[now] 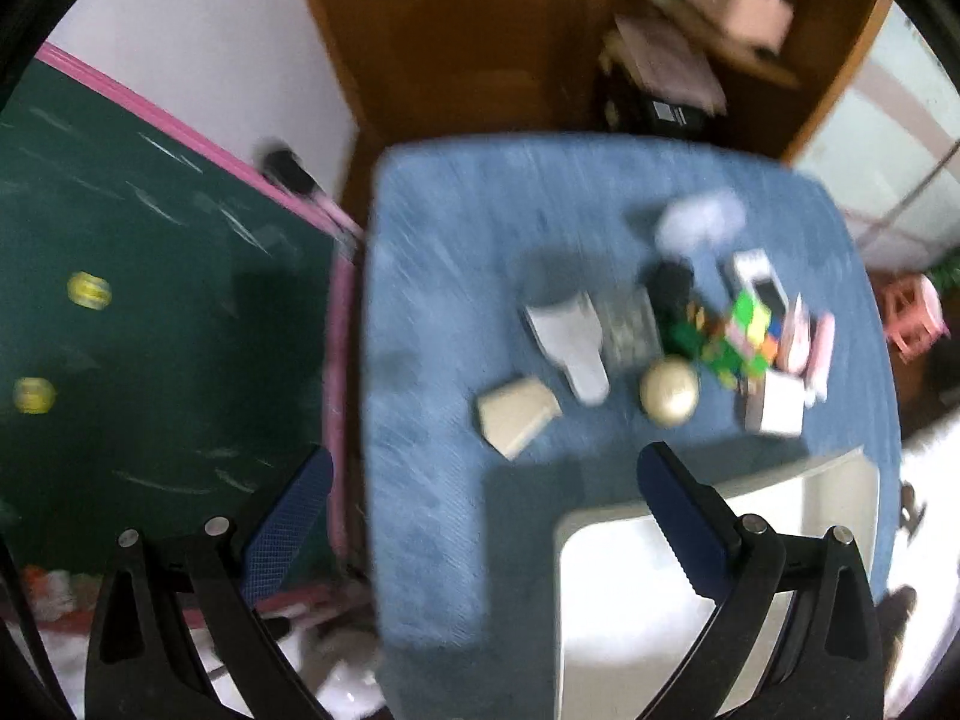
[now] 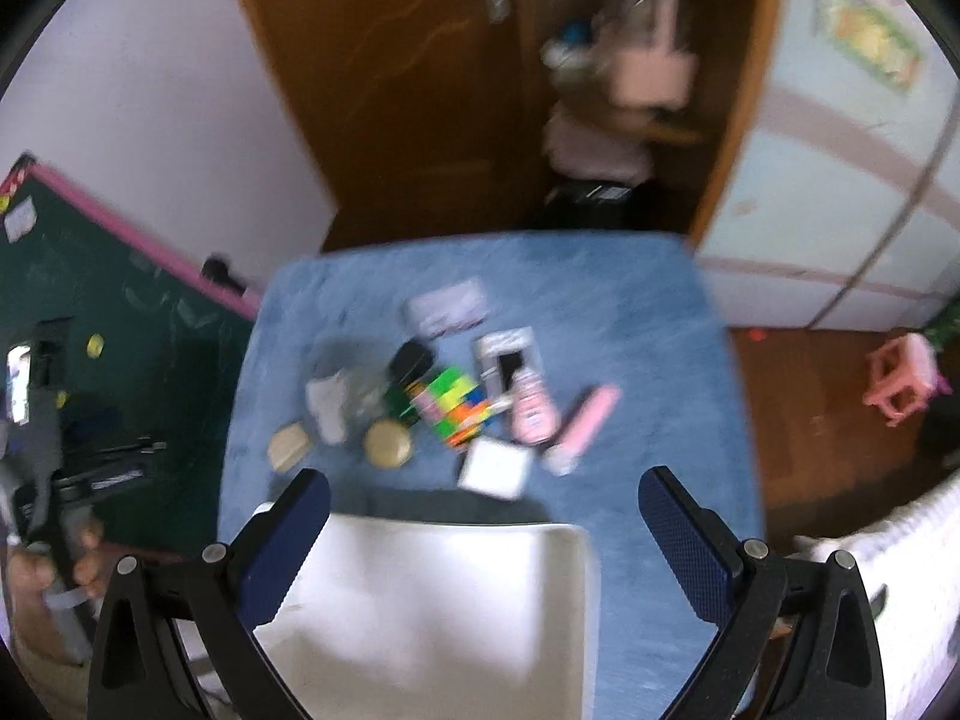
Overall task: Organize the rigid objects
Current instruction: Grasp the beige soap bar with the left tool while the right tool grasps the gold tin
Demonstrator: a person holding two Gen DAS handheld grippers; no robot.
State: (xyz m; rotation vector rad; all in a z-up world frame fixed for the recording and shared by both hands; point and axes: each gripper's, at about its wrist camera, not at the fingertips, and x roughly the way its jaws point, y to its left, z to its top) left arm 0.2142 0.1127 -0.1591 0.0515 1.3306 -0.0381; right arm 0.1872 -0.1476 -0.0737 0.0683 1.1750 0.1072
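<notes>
Bench [image 2: 630, 312] covering: mid-blue, faint pale streaks, blurred. White tray [image 2: 432, 612]: plain white, no pattern. Puzzle cube [image 2: 459, 411]: patchwork of lime green, orange, yellow, pink and some blue. Round lid [image 2: 387, 443]: dull gold. Small block [image 2: 288, 447]: tan beige. Square box [image 2: 495, 468]: white. Long case [image 2: 585, 426]: pale pink with a whitish end. Flat pack [image 2: 534, 411]: pink and white print, detail too blurred to read. Board [image 1: 150, 300] at the left: dark green, pink frame, white chalk marks, two yellow round spots. Cabinet [image 2: 390, 90] behind: brown wood. Stool [image 2: 903, 384]: pink. Pads [image 2: 282, 546] of each hand-held gripper: dark blue, fine cross-hatch texture, on black arms.
</notes>
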